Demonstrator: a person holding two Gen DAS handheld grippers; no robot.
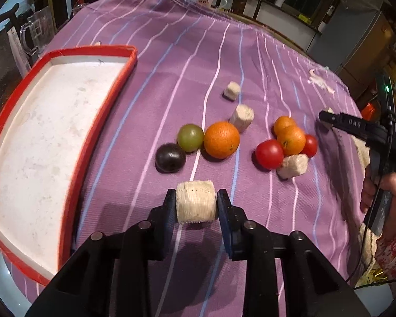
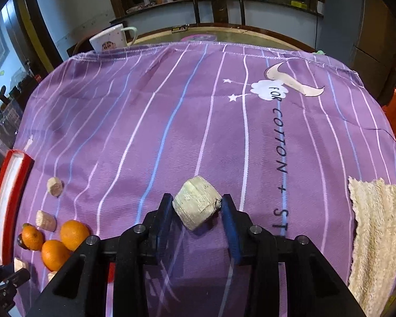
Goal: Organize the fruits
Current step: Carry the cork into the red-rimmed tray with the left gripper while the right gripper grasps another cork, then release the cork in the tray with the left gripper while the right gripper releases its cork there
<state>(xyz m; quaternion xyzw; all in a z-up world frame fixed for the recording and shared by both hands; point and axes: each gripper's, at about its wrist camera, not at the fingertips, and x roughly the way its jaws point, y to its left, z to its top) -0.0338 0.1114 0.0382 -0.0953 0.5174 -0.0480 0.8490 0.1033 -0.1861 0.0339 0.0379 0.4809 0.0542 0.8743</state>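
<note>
My left gripper (image 1: 196, 202) is shut on a pale sugarcane chunk (image 1: 196, 201) just above the purple cloth. Ahead lie a dark plum (image 1: 170, 157), a green grape (image 1: 190, 137), a big orange (image 1: 221, 139), two small oranges (image 1: 291, 140), two red tomatoes (image 1: 269, 154) and several more pale chunks (image 1: 293, 166). A red-rimmed white tray (image 1: 50, 142) sits to the left. My right gripper (image 2: 196, 206) holds another pale chunk (image 2: 196, 206) tilted between its jaws, and it shows at the far right of the left wrist view (image 1: 330, 119).
A cream towel (image 2: 377, 232) lies at the right edge of the cloth. A white mug (image 2: 111, 38) stands past the cloth's far edge. Oranges (image 2: 74, 233) and chunks (image 2: 46, 220) lie at the left, beside the tray rim (image 2: 12, 198).
</note>
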